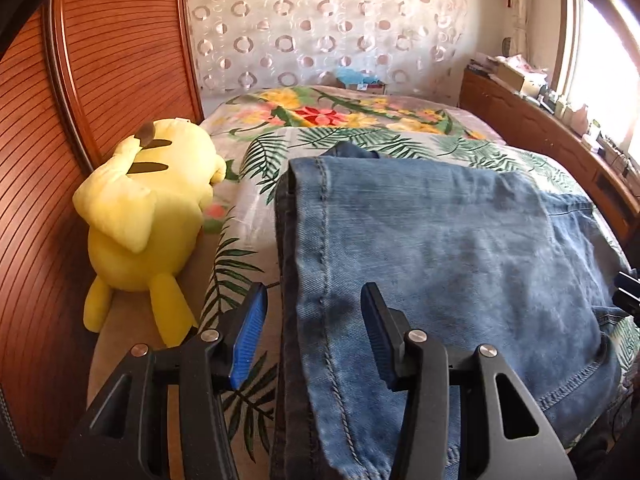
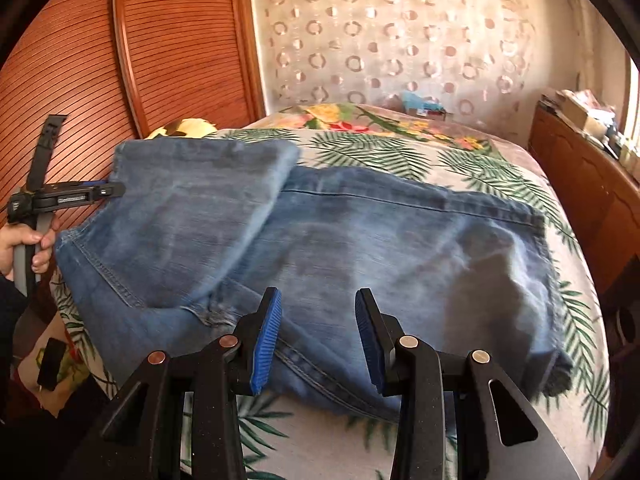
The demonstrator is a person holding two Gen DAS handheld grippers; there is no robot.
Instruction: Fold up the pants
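Blue jeans (image 1: 440,240) lie on the bed, one part folded over the rest; in the right wrist view the folded layer (image 2: 192,200) covers the jeans' (image 2: 380,248) left half. My left gripper (image 1: 314,296) is open and hovers over the jeans' left seamed edge, its blue pads (image 1: 250,332) clear of the cloth. The right wrist view shows that gripper (image 2: 112,190) from the side, at the jeans' left edge, held by a hand (image 2: 28,240). My right gripper (image 2: 318,300) is open above the jeans' near edge with nothing pinched.
A yellow plush toy (image 1: 148,208) lies left of the jeans beside a slatted wooden panel (image 1: 120,60). The leaf-print bedspread (image 1: 260,152) reaches back to a patterned curtain (image 1: 320,20). A wooden cabinet (image 1: 540,128) with clutter runs along the right side.
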